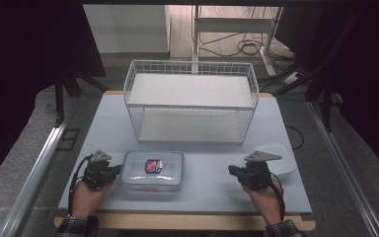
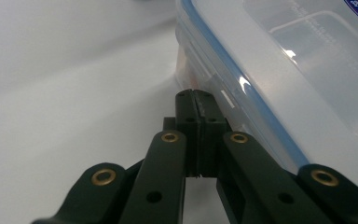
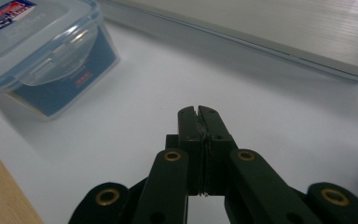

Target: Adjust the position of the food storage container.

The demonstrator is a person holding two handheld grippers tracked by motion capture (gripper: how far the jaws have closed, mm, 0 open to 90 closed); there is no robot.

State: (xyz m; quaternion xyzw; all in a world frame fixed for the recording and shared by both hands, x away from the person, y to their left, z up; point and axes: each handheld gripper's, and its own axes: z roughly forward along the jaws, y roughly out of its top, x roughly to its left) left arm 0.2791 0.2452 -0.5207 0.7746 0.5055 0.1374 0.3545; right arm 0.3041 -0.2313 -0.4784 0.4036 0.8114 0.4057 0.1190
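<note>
Near edge of the table (image 1: 202, 200): both hands in from the bottom, each w/ a gripper. Left gripper (image 2: 196, 100) has its jaws pressed together on nothing, tips right up against the side wall of the clear lidded container (image 1: 152, 170), just under the blue-sealed lid rim; can't tell if it actually touches. Right gripper (image 3: 198, 114) likewise closed & empty, over bare table near the front right corner, well apart from the container.

Container sits flat near the front edge, left of centre, lid on, red/blue label on top. White lidded box (image 1: 279, 157) just beyond the right gripper, by the right edge.

Further back, toward the far edge: white wire rack (image 1: 190, 101), two shelves, both bare.

Judgement: early stage, nothing gripped or lifted, nothing on the rack. Left looks set to nudge or work the container side; grasping, moving & any racking is all still to do
</note>
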